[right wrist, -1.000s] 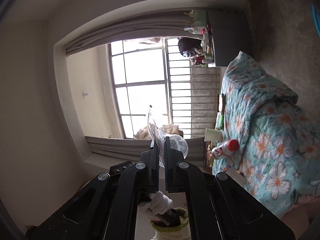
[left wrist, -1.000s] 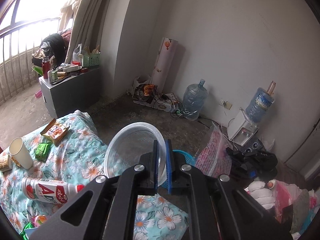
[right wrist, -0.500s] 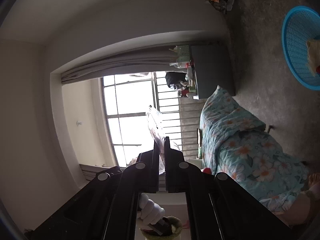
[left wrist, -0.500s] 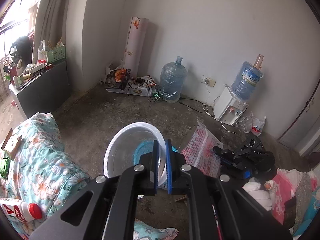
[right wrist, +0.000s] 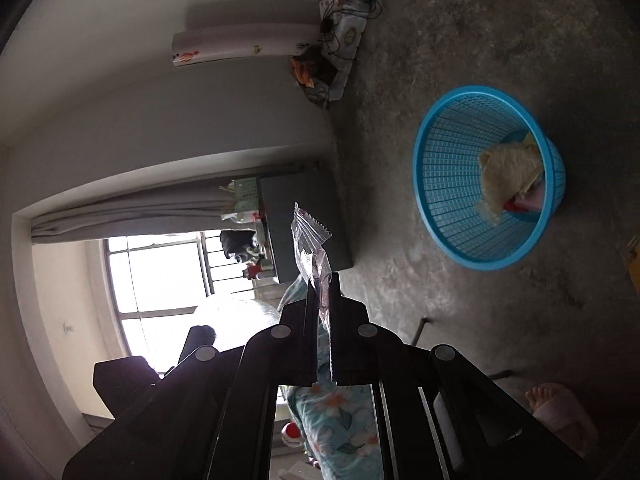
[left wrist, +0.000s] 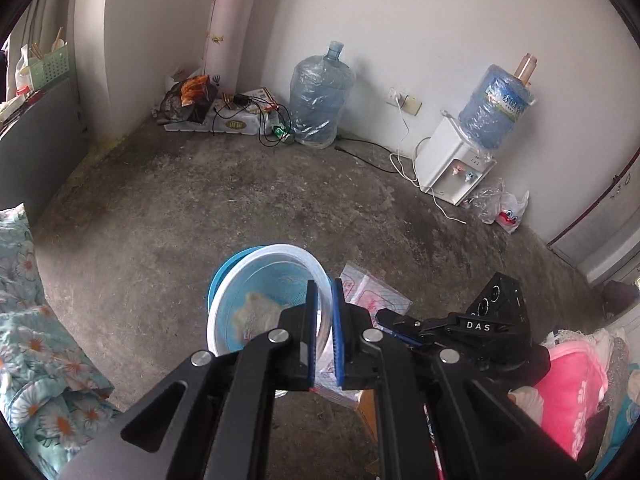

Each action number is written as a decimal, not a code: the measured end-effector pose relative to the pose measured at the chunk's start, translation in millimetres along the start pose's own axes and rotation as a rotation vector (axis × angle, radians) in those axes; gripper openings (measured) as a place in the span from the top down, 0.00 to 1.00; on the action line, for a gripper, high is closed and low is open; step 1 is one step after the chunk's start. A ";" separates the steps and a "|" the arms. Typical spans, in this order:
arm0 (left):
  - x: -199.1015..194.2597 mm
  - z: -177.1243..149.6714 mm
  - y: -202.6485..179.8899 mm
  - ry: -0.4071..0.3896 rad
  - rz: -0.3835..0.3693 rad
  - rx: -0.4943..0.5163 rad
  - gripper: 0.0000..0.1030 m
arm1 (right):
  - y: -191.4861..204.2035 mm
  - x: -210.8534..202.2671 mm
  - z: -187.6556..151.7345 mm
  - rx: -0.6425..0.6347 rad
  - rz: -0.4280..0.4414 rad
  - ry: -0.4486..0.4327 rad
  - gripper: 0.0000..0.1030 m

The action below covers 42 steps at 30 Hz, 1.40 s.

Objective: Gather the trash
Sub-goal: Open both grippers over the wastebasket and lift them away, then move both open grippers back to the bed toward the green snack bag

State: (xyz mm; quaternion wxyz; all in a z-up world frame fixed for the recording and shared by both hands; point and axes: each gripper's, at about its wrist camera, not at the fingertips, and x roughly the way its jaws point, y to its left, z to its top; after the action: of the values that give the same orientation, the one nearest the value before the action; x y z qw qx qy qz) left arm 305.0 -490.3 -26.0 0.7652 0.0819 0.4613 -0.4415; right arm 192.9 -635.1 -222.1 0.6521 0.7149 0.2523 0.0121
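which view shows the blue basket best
The right wrist view: the blue basket sits unobstructed on the floor, its mesh and the crumpled trash inside plain. In the left wrist view it lies behind the clear plastic bowl held by the left gripper, mostly hidden.

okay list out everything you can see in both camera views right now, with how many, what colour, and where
clear plastic container: one, see-through with white rim, held above the basket
basket: one, blue mesh, on the concrete floor, crumpled trash inside
plastic wrapper: one, clear, pinched in the right gripper
water jug: two, blue; one on the floor by the wall, one on the dispenser
water dispenser: one, white, against the wall
rolled mat: one, pale pink, upright in the corner
printed bag: one, clear with red print, on the floor
floral blanket: one, teal, left edge
left gripper: black, blue pads, shut on the container rim
right gripper: black, shut on the wrapper
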 end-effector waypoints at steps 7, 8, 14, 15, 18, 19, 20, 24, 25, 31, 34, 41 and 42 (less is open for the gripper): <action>77.5 14.1 -0.9 0.076 -0.006 -0.039 0.72 | -33.5 36.4 33.9 -0.015 -0.166 -0.055 0.81; 88.8 14.4 0.7 0.087 0.002 -0.053 0.59 | -43.1 44.3 38.4 -0.014 -0.196 -0.057 0.71; 110.7 2.3 16.6 0.096 0.061 -0.111 0.44 | -87.9 56.8 43.5 -0.017 -0.427 -0.125 0.49; 105.9 0.8 18.4 0.092 0.051 -0.116 0.43 | -89.6 55.7 39.3 -0.016 -0.434 -0.129 0.49; 86.5 -0.1 21.0 0.048 0.045 -0.109 0.41 | -87.0 46.4 28.5 -0.035 -0.433 -0.165 0.49; 77.1 0.5 21.0 0.028 0.042 -0.111 0.40 | -82.6 43.4 25.1 -0.044 -0.433 -0.180 0.49; 67.4 1.5 21.6 0.007 0.040 -0.117 0.40 | -76.0 39.9 24.0 -0.052 -0.432 -0.196 0.49; 9.1 -0.6 15.5 -0.111 0.003 -0.114 0.37 | -42.8 18.1 0.2 -0.123 -0.410 -0.278 0.49; -8.9 -2.8 12.3 -0.147 -0.006 -0.101 0.34 | -28.6 12.4 -8.0 -0.163 -0.414 -0.300 0.49; -117.2 -34.9 4.9 -0.270 -0.011 -0.061 0.28 | 59.8 -19.4 -77.5 -0.467 -0.430 -0.413 0.33; -171.1 -58.7 6.5 -0.335 0.042 -0.052 0.23 | 97.5 -28.7 -117.5 -0.631 -0.420 -0.440 0.24; -270.5 -124.5 16.2 -0.450 0.205 -0.111 0.18 | 156.5 -24.7 -199.0 -0.936 -0.381 -0.411 0.13; -280.6 -134.2 19.4 -0.459 0.232 -0.123 0.18 | 162.3 -23.7 -210.1 -0.972 -0.369 -0.408 0.12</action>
State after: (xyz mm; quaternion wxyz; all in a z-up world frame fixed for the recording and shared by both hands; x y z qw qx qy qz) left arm 182.8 -238.8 111.7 0.8988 -0.0148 0.2893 -0.3289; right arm 155.4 -453.0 -31.0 0.9336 0.2636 0.2074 -0.1261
